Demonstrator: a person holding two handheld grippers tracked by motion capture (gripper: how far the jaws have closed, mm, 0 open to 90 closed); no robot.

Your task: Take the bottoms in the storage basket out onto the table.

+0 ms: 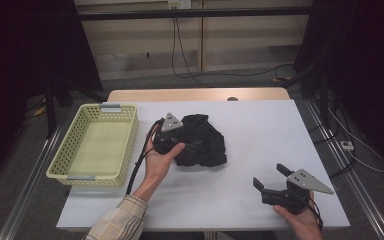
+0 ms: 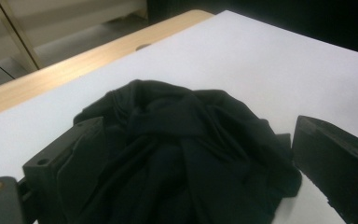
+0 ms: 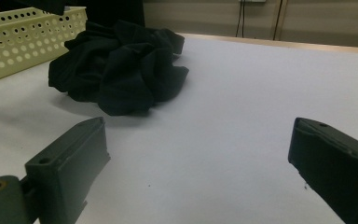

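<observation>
On my counter (image 1: 260, 125), the crumpled black cloth garment (image 1: 202, 140) lies near the middle, a little toward the far edge. The pale yellow perforated plastic basket (image 1: 100, 142) stands at the left side of the counter, just beside the garment's left with a small gap between them. My left tool (image 1: 172, 136) sits at the garment's left edge, its jaws spread to either side of the bundle. My right tool (image 1: 272, 181) is at the near right of the counter, well apart from the garment, with bare counter between its spread jaws.

Grey floor (image 1: 240, 82), trailing cables (image 1: 180, 60)
</observation>
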